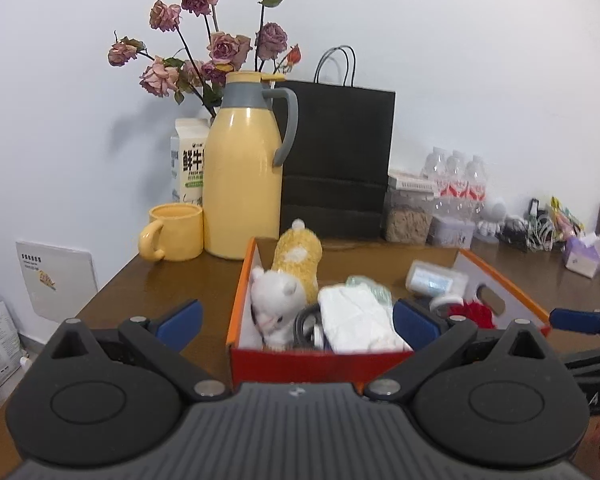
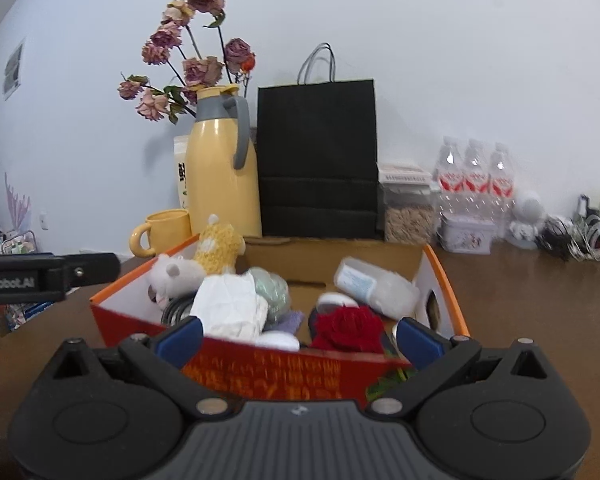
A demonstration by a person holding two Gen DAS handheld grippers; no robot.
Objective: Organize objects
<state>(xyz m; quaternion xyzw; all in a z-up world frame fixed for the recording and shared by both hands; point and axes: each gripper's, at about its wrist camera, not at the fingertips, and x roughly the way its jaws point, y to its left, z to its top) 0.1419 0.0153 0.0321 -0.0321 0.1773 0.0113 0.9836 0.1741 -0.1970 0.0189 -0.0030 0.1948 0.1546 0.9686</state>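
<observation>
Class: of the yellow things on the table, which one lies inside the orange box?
The yellow plush toy; the yellow mug and yellow thermos stand outside the orange box.

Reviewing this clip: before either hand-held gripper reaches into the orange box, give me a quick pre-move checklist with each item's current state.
1. Left hand-held gripper open, holding nothing: ok.
2. Right hand-held gripper open, holding nothing: ok.
3. Orange box has no lid on, contents reachable: ok.
4. Plush cat unobstructed from above: ok.
5. Red rose free of neighbouring items: cannot tell.
6. Yellow jug and mug stand outside the box: ok.
</observation>
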